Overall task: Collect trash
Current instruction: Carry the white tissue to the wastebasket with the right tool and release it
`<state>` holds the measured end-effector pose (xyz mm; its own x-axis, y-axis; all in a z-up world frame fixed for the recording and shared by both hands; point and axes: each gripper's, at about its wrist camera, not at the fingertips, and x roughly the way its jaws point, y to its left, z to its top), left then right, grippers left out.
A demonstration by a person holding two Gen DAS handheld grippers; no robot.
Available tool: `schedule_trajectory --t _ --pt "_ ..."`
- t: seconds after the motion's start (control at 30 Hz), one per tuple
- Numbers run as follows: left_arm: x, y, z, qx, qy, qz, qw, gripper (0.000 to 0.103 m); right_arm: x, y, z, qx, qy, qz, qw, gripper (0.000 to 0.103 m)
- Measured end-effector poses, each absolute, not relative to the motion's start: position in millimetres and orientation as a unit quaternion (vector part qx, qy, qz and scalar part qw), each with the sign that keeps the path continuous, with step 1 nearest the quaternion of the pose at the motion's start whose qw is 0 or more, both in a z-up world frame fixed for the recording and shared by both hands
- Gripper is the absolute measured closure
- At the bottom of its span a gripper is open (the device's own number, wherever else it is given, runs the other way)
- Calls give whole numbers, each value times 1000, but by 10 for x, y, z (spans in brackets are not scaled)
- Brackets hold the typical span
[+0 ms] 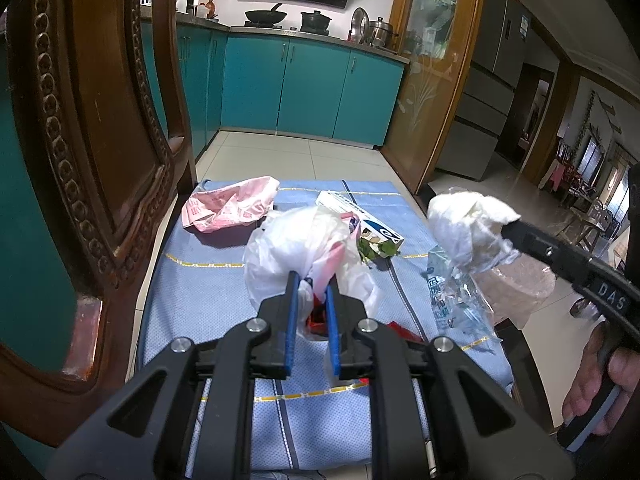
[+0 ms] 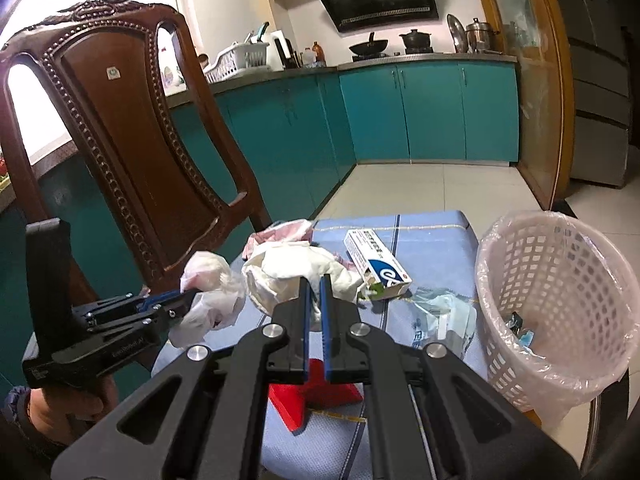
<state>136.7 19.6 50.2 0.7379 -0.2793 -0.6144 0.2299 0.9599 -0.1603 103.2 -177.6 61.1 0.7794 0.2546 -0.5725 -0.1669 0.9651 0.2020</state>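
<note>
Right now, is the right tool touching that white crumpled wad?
Touching: the left wrist view shows the right tool pinching the white crumpled wad, lifted above the table.

A crumpled white plastic bag is pinched in the left tool; a white paper wad is clamped in the right tool.
</note>
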Motion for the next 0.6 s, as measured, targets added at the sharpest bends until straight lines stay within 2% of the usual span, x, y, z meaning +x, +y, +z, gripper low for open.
schedule_trajectory --t 0.23,0.43,0.47,0.5,0.53,0.6 --pt "1359 199 500 -38 335 -135 932 89 974 -1933 805 66 277 90 954 98" --pt "1355 201 494 -36 335 -137 932 89 984 -2772 991 102 229 -17 968 97" --pt "1356 196 487 -35 335 -138 931 89 1022 -2919 929 103 234 -42 966 89" --pt "1356 187 483 -35 336 -139 931 89 1074 -3020 847 102 246 -63 962 70" --pt "1358 175 473 -33 337 -140 931 89 1135 -3110 753 100 266 -81 955 60" --pt "1364 148 459 -29 338 -142 930 89 1146 -3287 654 130 279 -110 945 47"
